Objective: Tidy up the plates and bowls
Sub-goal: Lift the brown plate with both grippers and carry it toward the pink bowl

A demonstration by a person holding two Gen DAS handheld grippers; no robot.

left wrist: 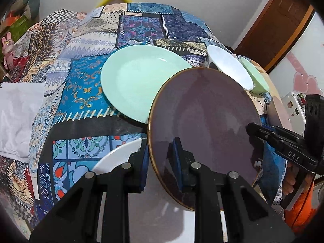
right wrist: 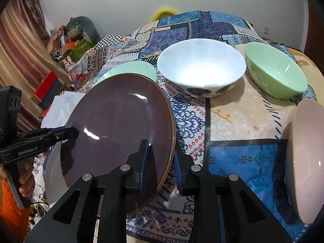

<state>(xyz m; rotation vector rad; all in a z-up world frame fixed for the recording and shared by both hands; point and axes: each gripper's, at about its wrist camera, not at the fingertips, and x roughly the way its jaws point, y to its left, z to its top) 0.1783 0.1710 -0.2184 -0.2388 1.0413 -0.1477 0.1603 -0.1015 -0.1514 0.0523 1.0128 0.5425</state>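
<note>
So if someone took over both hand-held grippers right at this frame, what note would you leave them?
Left hand-held gripper: shut on the near rim of the dark purple glazed plate, which is held tilted off the table.
Right hand-held gripper: shut on the same plate's opposite rim.
Below it a white plate lies on the patchwork tablecloth; the mint green plate lies beyond.
White bowl, light green bowl and pink bowl stand apart, unstacked.
Done: purple plate lifted.
Left: probably set it on a plate, stack the plates, nest the bowls.
</note>
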